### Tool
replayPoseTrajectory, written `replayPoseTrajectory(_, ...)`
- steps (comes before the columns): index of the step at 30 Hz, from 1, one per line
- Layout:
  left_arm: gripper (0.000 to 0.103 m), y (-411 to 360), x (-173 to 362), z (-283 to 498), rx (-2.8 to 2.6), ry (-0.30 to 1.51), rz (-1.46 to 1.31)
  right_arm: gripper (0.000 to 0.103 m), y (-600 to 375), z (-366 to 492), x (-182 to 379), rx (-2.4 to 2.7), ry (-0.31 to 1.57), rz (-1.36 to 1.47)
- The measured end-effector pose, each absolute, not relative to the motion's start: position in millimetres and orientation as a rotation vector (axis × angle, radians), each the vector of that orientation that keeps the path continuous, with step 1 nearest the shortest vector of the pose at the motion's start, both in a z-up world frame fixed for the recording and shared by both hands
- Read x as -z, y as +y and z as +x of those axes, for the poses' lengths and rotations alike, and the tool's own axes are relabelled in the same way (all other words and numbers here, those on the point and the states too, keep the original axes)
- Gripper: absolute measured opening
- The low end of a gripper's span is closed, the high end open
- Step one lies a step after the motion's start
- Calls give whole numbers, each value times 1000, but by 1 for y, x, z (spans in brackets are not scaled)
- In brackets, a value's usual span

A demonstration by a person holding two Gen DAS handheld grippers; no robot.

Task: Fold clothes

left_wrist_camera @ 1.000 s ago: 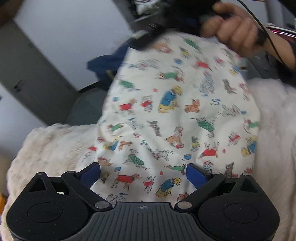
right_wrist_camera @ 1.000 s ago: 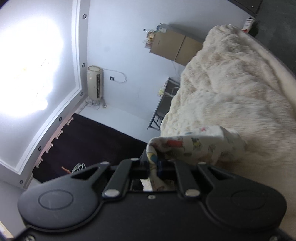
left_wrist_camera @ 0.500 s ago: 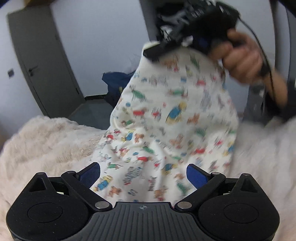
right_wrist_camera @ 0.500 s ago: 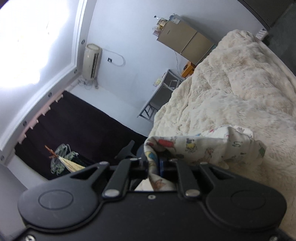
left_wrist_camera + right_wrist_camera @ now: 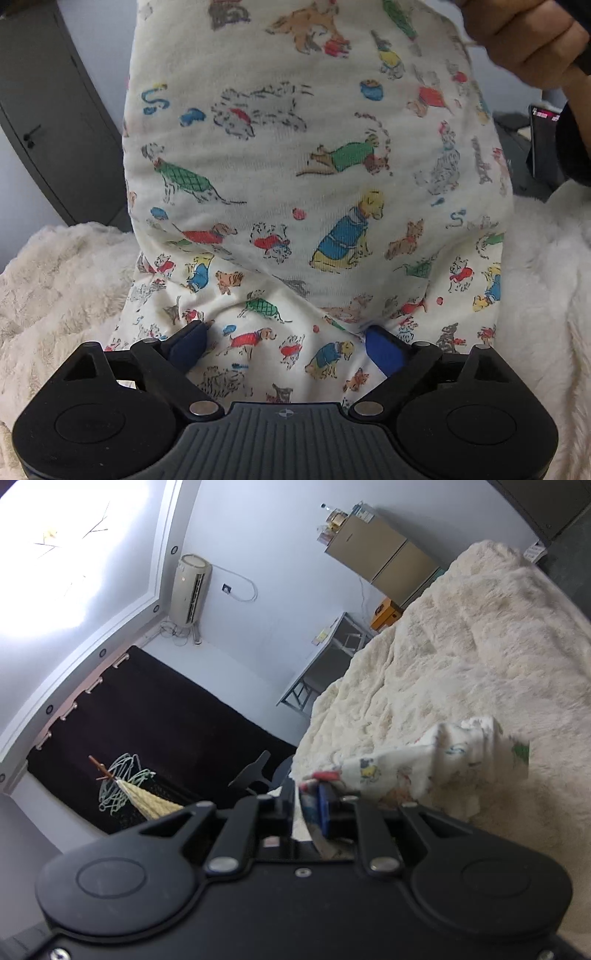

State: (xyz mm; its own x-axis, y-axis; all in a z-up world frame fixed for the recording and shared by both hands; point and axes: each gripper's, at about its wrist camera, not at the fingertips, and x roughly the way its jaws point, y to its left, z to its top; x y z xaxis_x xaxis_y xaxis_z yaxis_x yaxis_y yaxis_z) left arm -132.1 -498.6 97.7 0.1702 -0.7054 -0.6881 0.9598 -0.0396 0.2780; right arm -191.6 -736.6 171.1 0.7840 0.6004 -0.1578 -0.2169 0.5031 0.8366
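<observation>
A white garment printed with colourful dogs [image 5: 295, 177] hangs up in front of the left wrist camera, its lower part resting on the cream fluffy blanket [image 5: 55, 280]. My left gripper [image 5: 284, 343] is open, its blue fingertips [image 5: 384, 347] spread over the garment's lower fold, holding nothing. My right gripper [image 5: 314, 805] is shut on an edge of the garment [image 5: 424, 768] and holds it up; the hand holding that gripper [image 5: 524, 40] shows at the top right of the left wrist view.
The cream blanket [image 5: 461, 664] covers the bed. A grey door [image 5: 48, 129] stands at the left. Beyond the bed are a tan cabinet [image 5: 380, 557], a grey table [image 5: 325, 664], a standing air conditioner [image 5: 192, 587] and a black curtain [image 5: 147, 731].
My right gripper has lifted the garment and brought it closer to my left gripper, so the cloth now fills the left view. The left gripper stays open.
</observation>
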Motion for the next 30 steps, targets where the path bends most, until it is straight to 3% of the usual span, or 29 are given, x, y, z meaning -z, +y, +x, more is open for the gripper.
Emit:
replayPoseTrajectory(5, 95, -434, -124, -120, 1454, 415, 686, 8, -706, -172, -182, -490, 517, 866)
replayPoseTrajectory(7, 102, -411, -135, -111, 1448, 425, 607, 8, -691, -161, -188, -468, 546, 830)
replayPoseTrajectory(14, 103, -260, -152, -74, 1165, 418, -101, 1, -612, -102, -213, -364, 612, 739)
replayPoseTrajectory(17, 103, -241, -143, -57, 1108, 466, -300, 16, -549, -82, -213, -330, 677, 518)
replayPoseTrajectory(20, 103, -241, -137, -48, 1079, 525, -378, 20, -523, -85, -201, -434, 740, 452)
replayPoseTrajectory(21, 103, -245, -136, -46, 1076, 547, -383, 24, -527, -90, -200, -455, 744, 445)
replayPoseTrajectory(22, 103, -248, -135, -44, 1072, 569, -387, 36, -530, -95, -199, -472, 747, 437)
replayPoseTrajectory(26, 103, -263, -131, -37, 1056, 656, -403, 54, -587, -130, -207, -510, 686, 432)
replayPoseTrajectory(30, 103, -298, -127, -30, 1067, 724, -394, 55, -636, -161, -203, -465, 616, 417)
